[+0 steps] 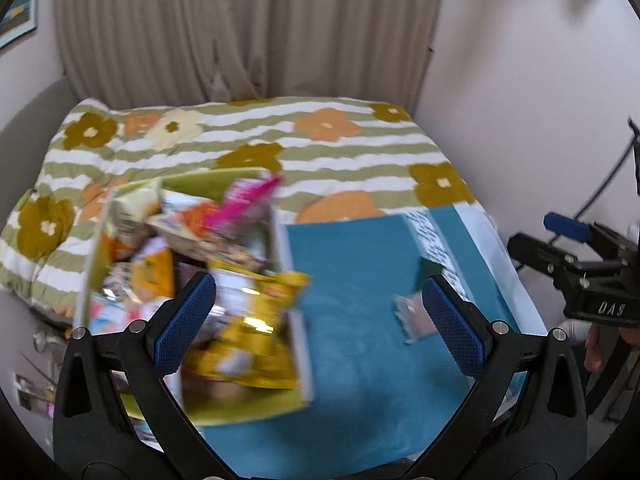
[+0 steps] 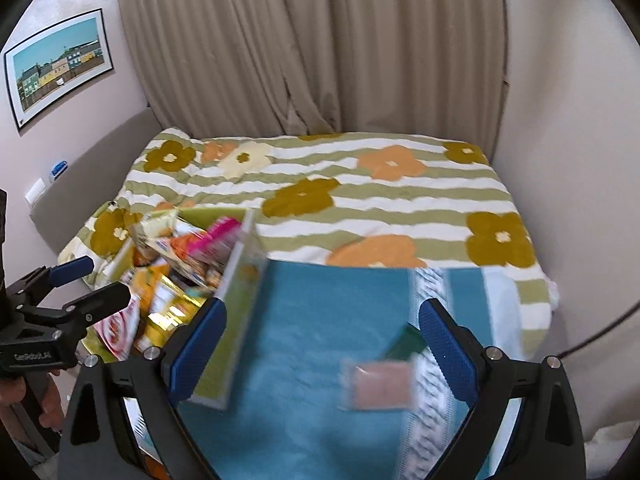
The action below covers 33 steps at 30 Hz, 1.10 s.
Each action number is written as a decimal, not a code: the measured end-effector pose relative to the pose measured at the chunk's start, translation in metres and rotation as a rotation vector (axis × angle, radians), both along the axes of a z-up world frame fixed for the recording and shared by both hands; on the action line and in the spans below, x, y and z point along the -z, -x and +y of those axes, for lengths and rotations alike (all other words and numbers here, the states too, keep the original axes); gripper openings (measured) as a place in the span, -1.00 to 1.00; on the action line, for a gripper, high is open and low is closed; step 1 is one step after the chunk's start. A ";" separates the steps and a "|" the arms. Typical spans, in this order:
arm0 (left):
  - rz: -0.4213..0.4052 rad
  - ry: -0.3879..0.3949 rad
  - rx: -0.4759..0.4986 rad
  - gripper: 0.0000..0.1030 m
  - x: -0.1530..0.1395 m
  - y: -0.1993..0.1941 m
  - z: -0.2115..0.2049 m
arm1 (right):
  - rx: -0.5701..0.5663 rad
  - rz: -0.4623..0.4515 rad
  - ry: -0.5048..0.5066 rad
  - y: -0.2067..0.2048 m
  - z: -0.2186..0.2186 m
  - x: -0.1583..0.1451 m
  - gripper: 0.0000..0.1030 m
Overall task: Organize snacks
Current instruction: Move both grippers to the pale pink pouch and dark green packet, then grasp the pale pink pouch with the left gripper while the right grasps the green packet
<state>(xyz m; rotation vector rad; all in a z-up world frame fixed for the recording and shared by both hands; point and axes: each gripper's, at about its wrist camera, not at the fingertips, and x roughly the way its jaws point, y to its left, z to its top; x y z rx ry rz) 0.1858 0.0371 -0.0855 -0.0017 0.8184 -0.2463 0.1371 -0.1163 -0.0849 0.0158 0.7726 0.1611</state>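
Note:
A green cardboard box (image 1: 248,410) (image 2: 236,320) stands on a teal towel (image 1: 360,360) (image 2: 304,380), crammed with snack bags; a yellow bag (image 1: 260,320) lies on top, a pink one (image 1: 248,204) behind it. Two small packets lie loose on the towel: a pinkish foil one (image 1: 414,320) (image 2: 380,386) and a dark green one (image 1: 430,270) (image 2: 404,342). My left gripper (image 1: 318,292) (image 2: 108,280) hovers open above the box's right wall. My right gripper (image 2: 323,312) (image 1: 536,236) hangs open over the towel, between the box and the packets. Both views are motion-blurred.
The towel lies on a bed with a green-and-white striped flower quilt (image 1: 320,152) (image 2: 360,200). Beige curtains (image 2: 312,40) hang behind it, a wall (image 1: 520,80) closes the right side, and a framed picture (image 2: 60,64) hangs at left. A dark cable (image 1: 600,184) runs at right.

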 end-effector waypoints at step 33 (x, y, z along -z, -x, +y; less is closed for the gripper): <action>0.063 -0.399 0.698 0.58 0.213 -0.036 -0.224 | 0.017 0.239 -0.007 -0.057 -0.144 0.171 0.86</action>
